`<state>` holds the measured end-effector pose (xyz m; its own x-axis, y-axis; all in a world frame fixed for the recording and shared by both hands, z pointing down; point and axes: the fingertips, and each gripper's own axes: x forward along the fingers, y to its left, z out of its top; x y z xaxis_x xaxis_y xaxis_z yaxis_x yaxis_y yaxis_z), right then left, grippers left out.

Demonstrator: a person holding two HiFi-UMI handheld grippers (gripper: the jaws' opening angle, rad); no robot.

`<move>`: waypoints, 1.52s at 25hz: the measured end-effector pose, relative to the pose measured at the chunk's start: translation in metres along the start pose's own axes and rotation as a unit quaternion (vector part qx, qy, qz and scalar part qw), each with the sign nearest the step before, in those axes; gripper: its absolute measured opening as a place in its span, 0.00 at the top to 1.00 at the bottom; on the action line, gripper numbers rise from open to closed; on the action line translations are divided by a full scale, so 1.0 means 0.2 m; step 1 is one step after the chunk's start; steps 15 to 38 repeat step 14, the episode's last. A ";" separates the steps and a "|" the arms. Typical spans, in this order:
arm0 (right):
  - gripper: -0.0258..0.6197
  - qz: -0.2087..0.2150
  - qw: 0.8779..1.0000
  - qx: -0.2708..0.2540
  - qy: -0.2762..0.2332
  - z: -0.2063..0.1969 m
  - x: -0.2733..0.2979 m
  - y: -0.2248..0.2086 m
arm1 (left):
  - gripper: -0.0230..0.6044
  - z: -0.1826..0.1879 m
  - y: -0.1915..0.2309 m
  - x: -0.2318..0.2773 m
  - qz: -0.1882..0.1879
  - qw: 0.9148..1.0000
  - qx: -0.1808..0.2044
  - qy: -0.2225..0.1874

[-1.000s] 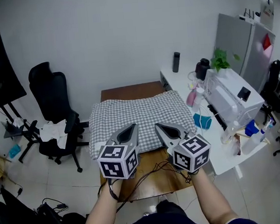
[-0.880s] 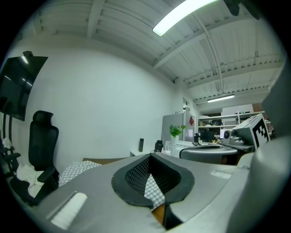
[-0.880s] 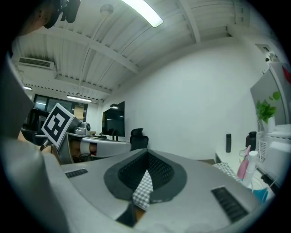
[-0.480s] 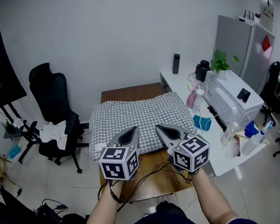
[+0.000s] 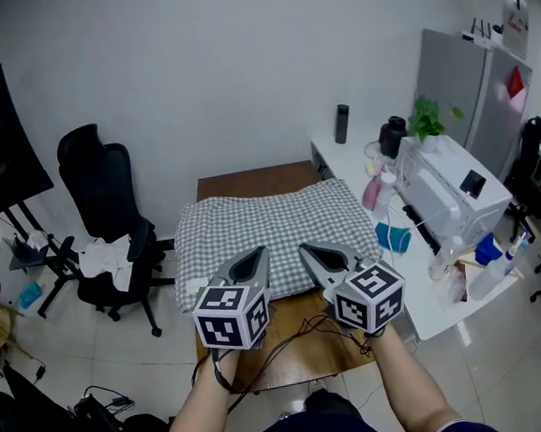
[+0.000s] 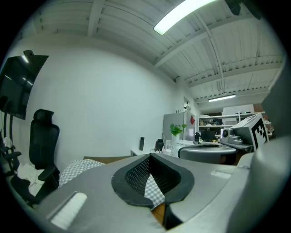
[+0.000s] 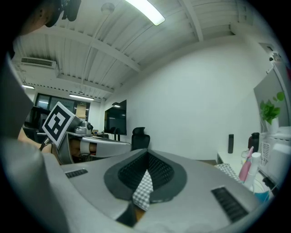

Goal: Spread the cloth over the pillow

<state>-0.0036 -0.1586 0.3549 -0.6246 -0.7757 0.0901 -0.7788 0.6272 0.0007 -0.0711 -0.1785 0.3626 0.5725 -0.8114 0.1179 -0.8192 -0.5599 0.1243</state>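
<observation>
A grey-and-white checked cloth (image 5: 271,224) lies spread over the pillow on a small brown table (image 5: 258,177); the pillow itself is hidden beneath it. My left gripper (image 5: 257,250) and right gripper (image 5: 303,247) hover side by side, level, above the cloth's near edge, both shut with nothing visibly held. In the left gripper view the left gripper (image 6: 150,155) has its pads together, and a sliver of the cloth (image 6: 154,191) and the table shows through the slit below them. In the right gripper view the right gripper (image 7: 146,154) frames the same checked cloth (image 7: 144,186).
A black office chair (image 5: 99,192) with white fabric on its seat stands left of the table. To the right, a white desk (image 5: 341,162) carries a black bottle (image 5: 340,120), a plant (image 5: 423,114) and a white machine (image 5: 447,185). Cables (image 5: 300,335) lie on the table's near part.
</observation>
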 end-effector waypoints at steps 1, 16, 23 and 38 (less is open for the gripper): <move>0.96 0.000 1.000 0.000 0.001 0.00 0.00 0.00 | 0.95 0.00 0.00 0.00 0.000 1.000 0.000 0.000; 0.96 0.002 1.000 -0.001 -0.004 0.01 0.01 0.00 | 0.95 0.01 -0.01 0.01 -0.005 1.000 0.000 -0.001; 0.96 0.002 1.000 -0.001 -0.004 0.01 0.01 0.00 | 0.95 0.01 -0.01 0.01 -0.005 1.000 0.000 -0.001; 0.96 0.002 1.000 -0.001 -0.004 0.01 0.01 0.00 | 0.95 0.01 -0.01 0.01 -0.005 1.000 0.000 -0.001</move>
